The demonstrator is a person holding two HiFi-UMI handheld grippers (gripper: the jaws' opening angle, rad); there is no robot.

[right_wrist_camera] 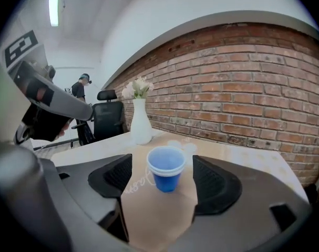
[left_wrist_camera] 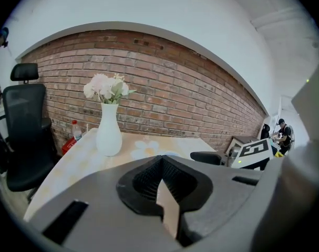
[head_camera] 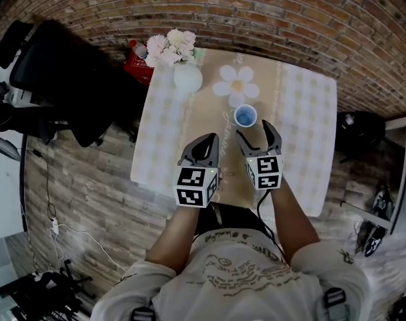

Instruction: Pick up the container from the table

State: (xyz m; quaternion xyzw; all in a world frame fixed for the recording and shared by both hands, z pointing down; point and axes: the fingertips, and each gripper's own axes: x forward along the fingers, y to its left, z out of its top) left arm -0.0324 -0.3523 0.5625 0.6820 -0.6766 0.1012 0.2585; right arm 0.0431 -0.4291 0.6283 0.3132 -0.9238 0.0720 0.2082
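The right gripper (head_camera: pixel 256 131) (right_wrist_camera: pixel 163 190) has its jaws spread wide and grips nothing. The cup (head_camera: pixel 245 116) (right_wrist_camera: pixel 166 169), blue with a pale rim, stands upright just ahead of the fingertips. In the right gripper view it sits in line with the gap, and neither pad touches it. In the head view it lies a little nearer that gripper's left finger.

The left gripper (head_camera: pixel 206 139) (left_wrist_camera: pixel 160 164) is held just beside the right one, above the near part of the table (head_camera: pixel 303 112). Its jaws are closed together, with nothing between them.

The cup rests on a tan runner (head_camera: pixel 224 172) that runs down the middle of the table, which has a pale checked cloth. A daisy print (head_camera: pixel 236 83) lies just beyond the cup on the runner. Farther back and to the left stands a white vase (head_camera: pixel 187 77) (left_wrist_camera: pixel 109 133) (right_wrist_camera: pixel 140 124) holding pale flowers (head_camera: pixel 170 45), well apart from the cup.

Beyond the table's far left corner there is a red thing (head_camera: pixel 139 62) with a bottle (left_wrist_camera: pixel 76 130). A black chair (head_camera: pixel 62 79) (left_wrist_camera: pixel 25 135) stands to the left of the table. A brick wall (left_wrist_camera: pixel 175 83) runs behind it.
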